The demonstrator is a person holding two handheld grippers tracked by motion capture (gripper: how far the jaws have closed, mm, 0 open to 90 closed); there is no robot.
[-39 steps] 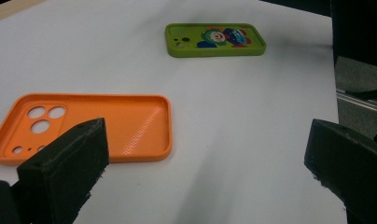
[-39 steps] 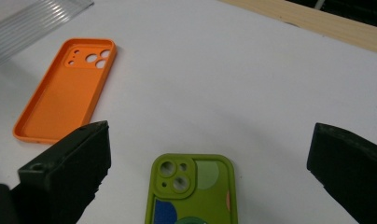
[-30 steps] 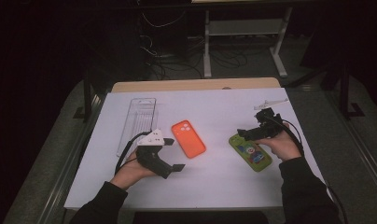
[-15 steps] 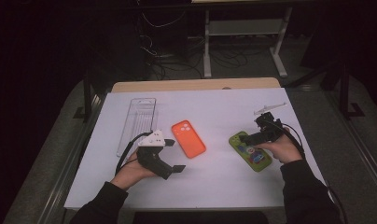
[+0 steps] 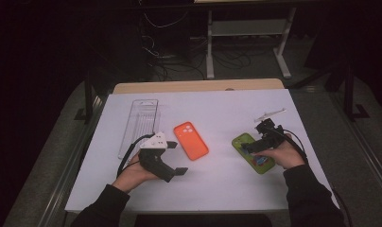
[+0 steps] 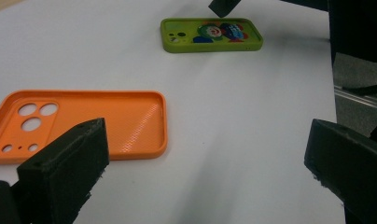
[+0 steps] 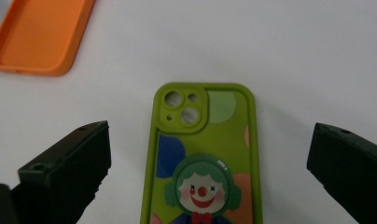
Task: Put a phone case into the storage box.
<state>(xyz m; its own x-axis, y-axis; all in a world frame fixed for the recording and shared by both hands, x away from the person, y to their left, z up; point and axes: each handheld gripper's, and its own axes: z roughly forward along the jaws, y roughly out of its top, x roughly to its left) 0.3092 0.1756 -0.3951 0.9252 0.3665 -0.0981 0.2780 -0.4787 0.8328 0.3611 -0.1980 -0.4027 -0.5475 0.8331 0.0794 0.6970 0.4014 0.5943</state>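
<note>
On the white table (image 5: 217, 189), going left to right in the high view, we see a clear ribbed plastic tray (image 5: 139, 124), the left gripper (image 5: 172, 158) resting with its jaws spread wide and empty, a flat orange phone case (image 5: 191, 140), then a green phone case (image 5: 252, 152) under the right gripper (image 5: 255, 147). The left gripper view adds that the orange case (image 6: 79, 121) lies hollow side up. The right gripper view reveals a cartoon clown printed on the green case (image 7: 205, 158), which lies between that gripper's wide-apart jaws, untouched. Compared with a second ago, the right gripper has lowered and moved over the green case. In the high view the clown print is too small to make out.
</note>
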